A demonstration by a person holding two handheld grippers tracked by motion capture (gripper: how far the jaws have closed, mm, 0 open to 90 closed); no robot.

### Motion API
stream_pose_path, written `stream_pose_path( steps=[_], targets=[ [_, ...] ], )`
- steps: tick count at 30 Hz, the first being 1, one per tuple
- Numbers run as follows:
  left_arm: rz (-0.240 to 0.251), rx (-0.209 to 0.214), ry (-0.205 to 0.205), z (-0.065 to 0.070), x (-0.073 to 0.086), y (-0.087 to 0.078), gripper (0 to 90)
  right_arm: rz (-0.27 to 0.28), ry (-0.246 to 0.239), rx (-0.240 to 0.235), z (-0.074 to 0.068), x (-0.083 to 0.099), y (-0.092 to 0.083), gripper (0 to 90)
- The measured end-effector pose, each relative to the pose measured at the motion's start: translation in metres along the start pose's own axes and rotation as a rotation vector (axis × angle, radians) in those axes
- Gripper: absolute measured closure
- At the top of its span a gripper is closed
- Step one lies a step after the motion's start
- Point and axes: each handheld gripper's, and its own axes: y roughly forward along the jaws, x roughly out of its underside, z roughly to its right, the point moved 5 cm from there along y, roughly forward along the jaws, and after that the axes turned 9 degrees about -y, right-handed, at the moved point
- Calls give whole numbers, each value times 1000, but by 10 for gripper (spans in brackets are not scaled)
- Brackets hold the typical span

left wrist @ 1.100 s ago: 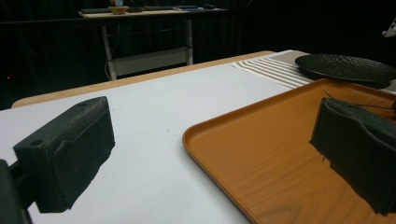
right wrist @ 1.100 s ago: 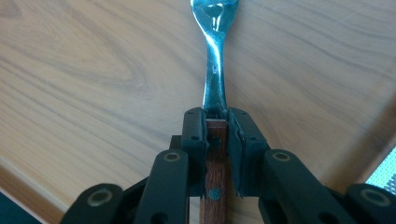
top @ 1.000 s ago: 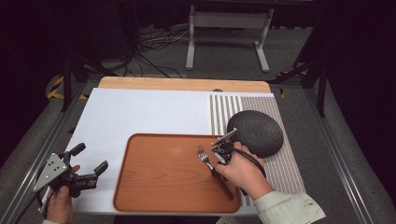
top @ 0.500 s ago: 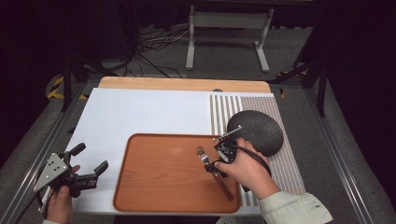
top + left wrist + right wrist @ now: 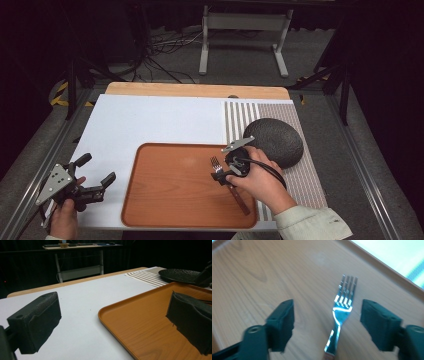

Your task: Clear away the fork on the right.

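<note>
Fork (image 5: 342,312) lying on the wooden tray (image 5: 170,200), lower centre of the high view | your right gripper (image 5: 327,322) is straddling it, jaws just closing, not gripping | your left gripper (image 5: 95,176) is idling wide open, lower left.

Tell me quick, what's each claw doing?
Left gripper: open, empty.
Right gripper: open, jaws astride the shiny metal fork, not pinching it.

Wooden table (image 5: 150,89): white mat (image 5: 150,122), striped placemat (image 5: 300,175), brown tray (image 5: 170,195) on mat, dark plate (image 5: 277,140) on placemat.
</note>
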Motion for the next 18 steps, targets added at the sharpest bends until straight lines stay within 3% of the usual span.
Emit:
stream_pose_path(
  steps=[1, 4, 9, 18],
  targets=[
    [0, 0, 0, 0, 0, 0, 3, 5, -41, -4, -2, -1, 2, 451],
    [0, 0, 2, 0, 0, 0, 3, 16, -87, -7, -4, -5, 8, 617],
    [2, -2, -1, -1, 0, 0, 3, -25, -163, -18, -9, -4, 21, 866],
    [0, 0, 4, -1, 0, -1, 3, -45, -183, -35, -7, -4, 38, 900]
  ],
)
